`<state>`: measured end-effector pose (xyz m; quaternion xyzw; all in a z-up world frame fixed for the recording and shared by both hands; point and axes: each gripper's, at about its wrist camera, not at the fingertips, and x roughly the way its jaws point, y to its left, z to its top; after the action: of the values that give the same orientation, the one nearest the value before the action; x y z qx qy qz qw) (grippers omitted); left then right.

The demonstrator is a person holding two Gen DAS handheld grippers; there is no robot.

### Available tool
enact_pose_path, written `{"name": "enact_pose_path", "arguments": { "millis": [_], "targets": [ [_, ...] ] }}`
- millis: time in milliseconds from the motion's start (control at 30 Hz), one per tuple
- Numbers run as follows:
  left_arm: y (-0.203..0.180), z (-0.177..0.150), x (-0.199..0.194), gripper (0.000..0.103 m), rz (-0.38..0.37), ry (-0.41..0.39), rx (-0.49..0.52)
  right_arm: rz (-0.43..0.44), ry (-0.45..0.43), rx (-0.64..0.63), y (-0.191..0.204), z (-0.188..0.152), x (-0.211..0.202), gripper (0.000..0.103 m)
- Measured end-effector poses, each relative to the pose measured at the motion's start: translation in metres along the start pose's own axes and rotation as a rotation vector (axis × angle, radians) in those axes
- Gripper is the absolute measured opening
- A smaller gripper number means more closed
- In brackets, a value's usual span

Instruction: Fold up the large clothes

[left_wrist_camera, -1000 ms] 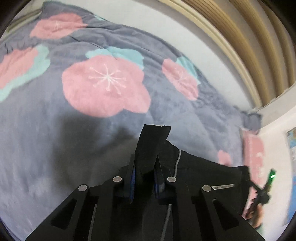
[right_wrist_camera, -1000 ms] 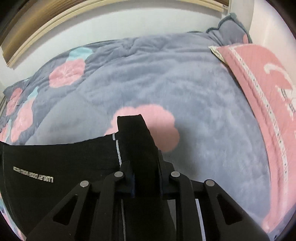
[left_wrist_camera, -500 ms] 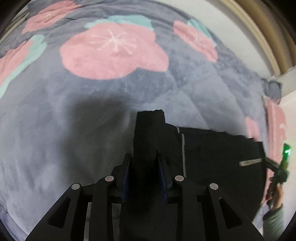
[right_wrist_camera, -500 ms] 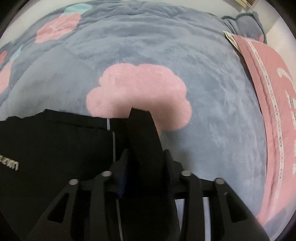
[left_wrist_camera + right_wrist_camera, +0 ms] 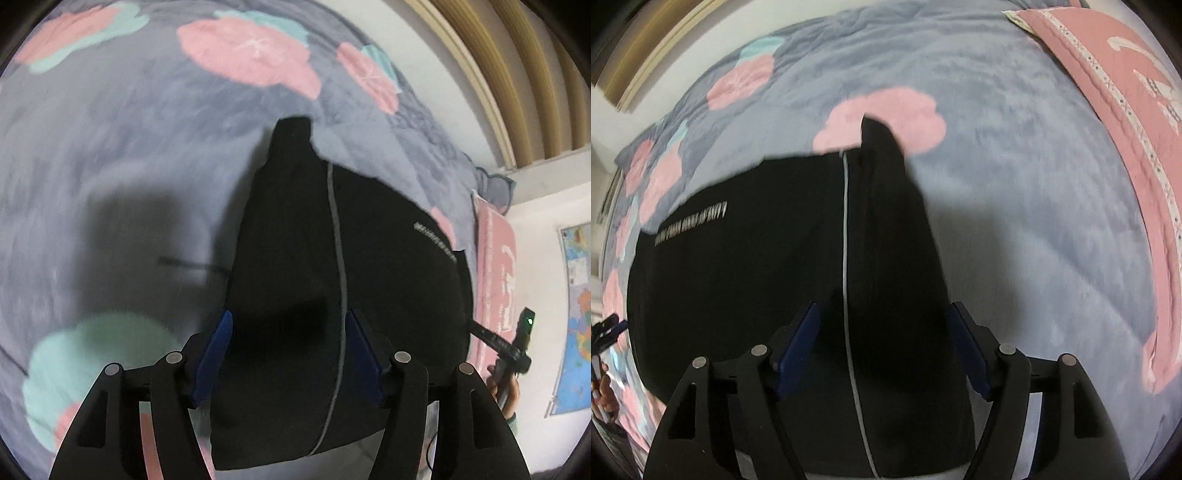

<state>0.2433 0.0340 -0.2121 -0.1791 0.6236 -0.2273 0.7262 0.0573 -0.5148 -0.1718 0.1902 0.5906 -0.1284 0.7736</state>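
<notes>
Both grippers, left gripper (image 5: pixel 286 350) & right gripper (image 5: pixel 882 350), have just been opening, pads apart, w/ black garment (image 5: pixel 388 258) between them over the flowered blanket (image 5: pixel 129 129).

Dim, soft indoor light, no glare; strong fisheye bending with dark vignette at every rim. Motion blur across the blanket (image 5: pixel 122 147) in both views, worst lower left. Broad grey shadows beside the black garment (image 5: pixel 746 280), itself near featureless, underexposed
</notes>
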Motion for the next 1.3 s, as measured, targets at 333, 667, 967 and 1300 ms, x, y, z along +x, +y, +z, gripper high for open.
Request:
{"name": "enact_pose_path", "arguments": {
  "millis": [333,667,967,1300],
  "targets": [
    [0.02,0.006,0.032,0.067,-0.087,0.039,-0.067,0.059,0.045,0.04,-0.012,-0.002,0.029,0.084],
    [0.031,0.02,0.072,0.072,-0.218,0.094,-0.065,0.234,0.138,-0.024,-0.012,0.015,0.063,0.102],
    [0.039,0.031,0.092,0.067,-0.38,0.11,-0.113,0.5,0.115,0.105,-0.034,0.021,0.093,0.084],
    [0.031,0.03,0.111,0.078,-0.375,0.169,-0.11,0.525,0.181,0.051,-0.034,0.021,0.104,0.094]
  ]
}}
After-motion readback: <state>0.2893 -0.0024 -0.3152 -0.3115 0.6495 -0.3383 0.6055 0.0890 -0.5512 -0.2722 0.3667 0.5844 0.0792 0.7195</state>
